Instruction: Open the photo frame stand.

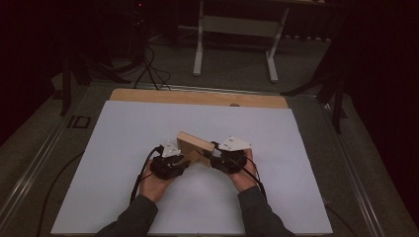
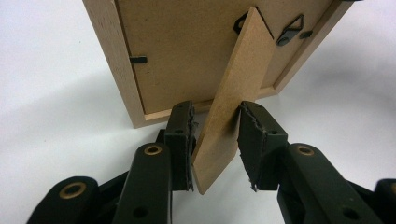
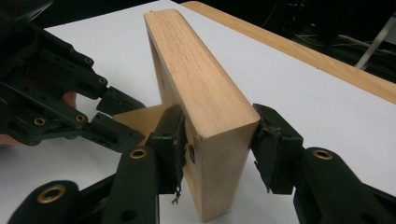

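Standing upright, the picture frame (image 3: 201,102) sits between the right gripper's (image 3: 219,149) jaws.

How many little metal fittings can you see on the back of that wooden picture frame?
3: a black turn clip at the backing's left edge, a triangular hanging ring at upper right, a small black clip beside it. The fold-out stand may hide more.

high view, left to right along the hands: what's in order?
left gripper → stand flap → right gripper. The wooden frame sits behind, spanning the gap, so it's left out.
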### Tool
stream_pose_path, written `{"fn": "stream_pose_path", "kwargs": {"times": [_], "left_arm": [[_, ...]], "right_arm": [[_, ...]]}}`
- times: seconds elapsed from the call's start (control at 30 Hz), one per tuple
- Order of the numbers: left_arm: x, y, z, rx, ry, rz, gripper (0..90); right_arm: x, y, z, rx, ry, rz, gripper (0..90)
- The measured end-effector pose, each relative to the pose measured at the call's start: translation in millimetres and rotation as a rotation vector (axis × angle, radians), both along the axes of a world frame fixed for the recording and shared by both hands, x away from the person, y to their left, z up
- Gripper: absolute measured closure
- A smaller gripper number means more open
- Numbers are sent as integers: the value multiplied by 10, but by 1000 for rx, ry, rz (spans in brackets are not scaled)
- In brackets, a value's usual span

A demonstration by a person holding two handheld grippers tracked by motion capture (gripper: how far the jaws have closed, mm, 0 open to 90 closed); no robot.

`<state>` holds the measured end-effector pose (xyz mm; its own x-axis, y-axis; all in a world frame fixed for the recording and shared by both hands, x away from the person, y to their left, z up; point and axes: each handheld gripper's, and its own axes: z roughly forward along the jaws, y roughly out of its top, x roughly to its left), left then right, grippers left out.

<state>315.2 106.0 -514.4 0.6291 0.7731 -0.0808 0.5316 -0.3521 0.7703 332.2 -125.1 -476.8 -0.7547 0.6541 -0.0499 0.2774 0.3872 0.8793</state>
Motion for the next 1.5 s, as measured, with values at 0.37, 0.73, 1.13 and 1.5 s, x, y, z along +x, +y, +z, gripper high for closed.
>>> {"fn": "stream_pose_path", "kwargs": {"times": [0.37,0.73,1.13,1.5], "left_arm": [[-22,36,-25,-18,22,-6,656],[-36,96,-77,-67,85,-17,654],[-62,130,-108,-88,113,-32,631],[-93,163,-94,-118,118,-20,609]], "right_arm": [[-39,-4,4,4,2,36,538],[-96,19,-4,-7,18,83,504],[-123,46,-18,-18,26,122,478],[-132,63,-34,-56,25,139,424]]}}
